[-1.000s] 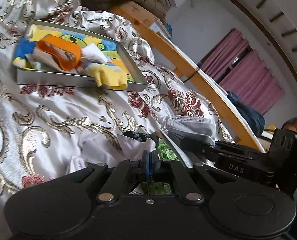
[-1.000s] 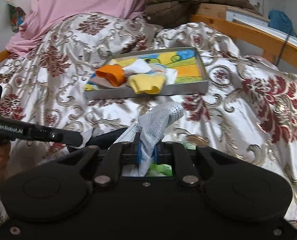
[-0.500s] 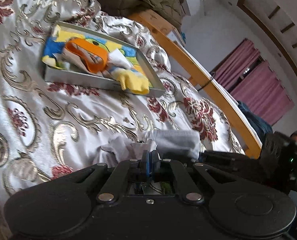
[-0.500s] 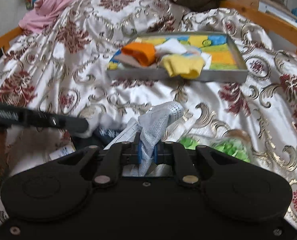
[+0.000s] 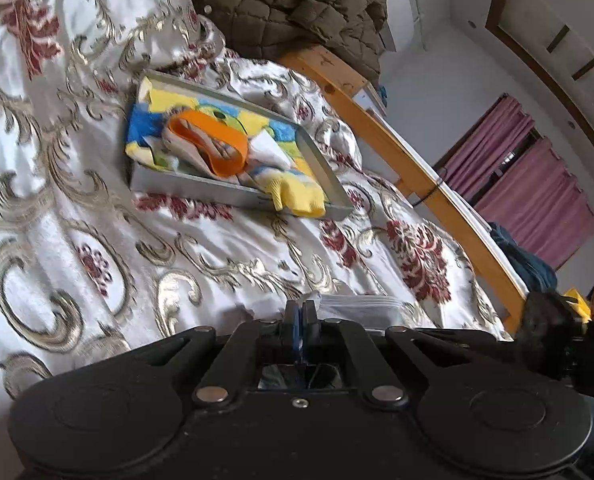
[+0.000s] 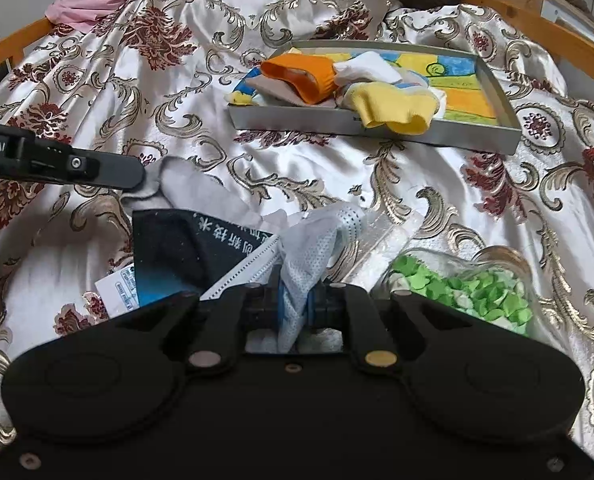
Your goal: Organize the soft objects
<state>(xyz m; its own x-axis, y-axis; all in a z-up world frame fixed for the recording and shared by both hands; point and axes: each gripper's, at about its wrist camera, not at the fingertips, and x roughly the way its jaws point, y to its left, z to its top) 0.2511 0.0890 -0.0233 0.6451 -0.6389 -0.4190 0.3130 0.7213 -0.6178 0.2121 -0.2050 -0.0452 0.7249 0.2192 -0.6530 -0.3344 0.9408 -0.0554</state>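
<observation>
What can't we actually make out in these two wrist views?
- Left wrist view: whether the left gripper pinches the grey cloth; its own body hides the tips.
- Right wrist view: lower part of the pale blue face mask in the right gripper, hidden between the fingers.
- Right wrist view: the dark printed packet, part covered by the mask; text too small.
- Both views: the grey tray's lining picture, covered by the orange-cuffed sock and yellow sock.
</observation>
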